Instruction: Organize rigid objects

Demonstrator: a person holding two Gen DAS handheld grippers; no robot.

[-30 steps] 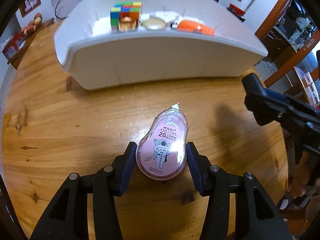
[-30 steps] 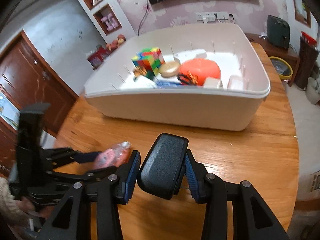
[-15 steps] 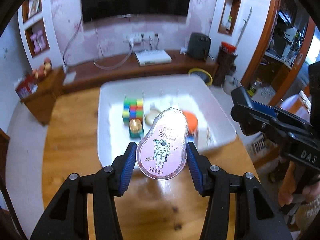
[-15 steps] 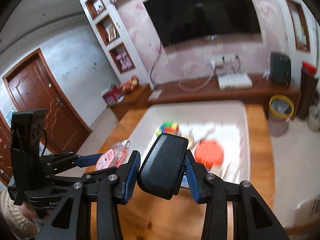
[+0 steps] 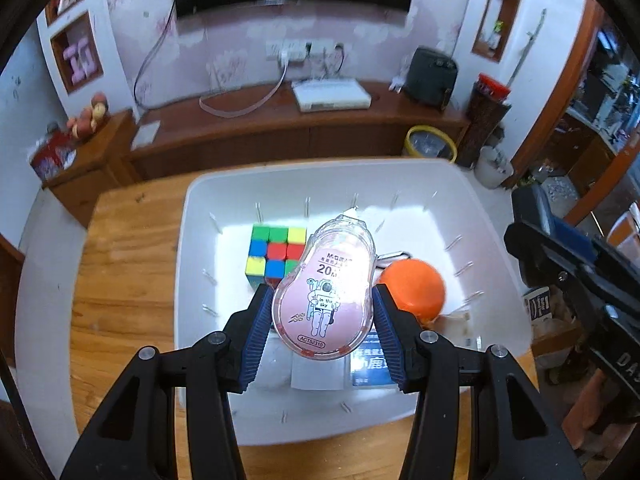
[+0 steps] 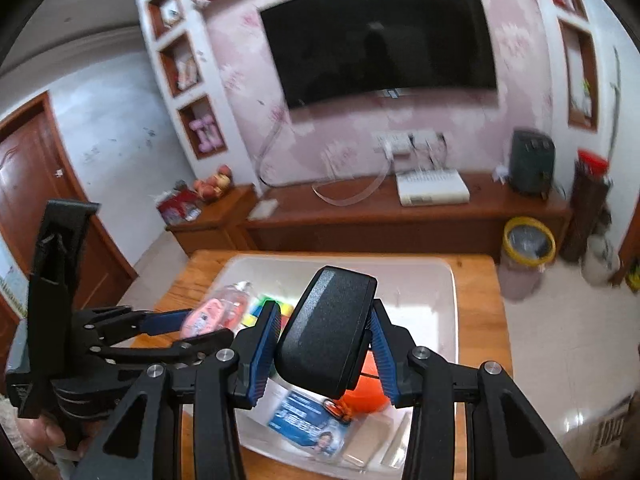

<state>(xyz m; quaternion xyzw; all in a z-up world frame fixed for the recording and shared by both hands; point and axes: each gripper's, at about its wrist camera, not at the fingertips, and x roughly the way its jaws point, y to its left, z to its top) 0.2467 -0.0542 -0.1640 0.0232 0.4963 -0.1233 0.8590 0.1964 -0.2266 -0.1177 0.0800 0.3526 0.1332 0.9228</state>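
Both tilted down over white bin [image 5: 472, 184]: left tongs [image 5: 322, 316] clamp correction tape [image 5: 324, 292], right tongs [image 6: 324, 344] clamp black case [image 6: 328, 332]

A black television [image 6: 380, 36] is seen mounted on the pink wall far beyond the fingers; a yellow-rimmed bin [image 5: 431, 145] is parked below, right of them.
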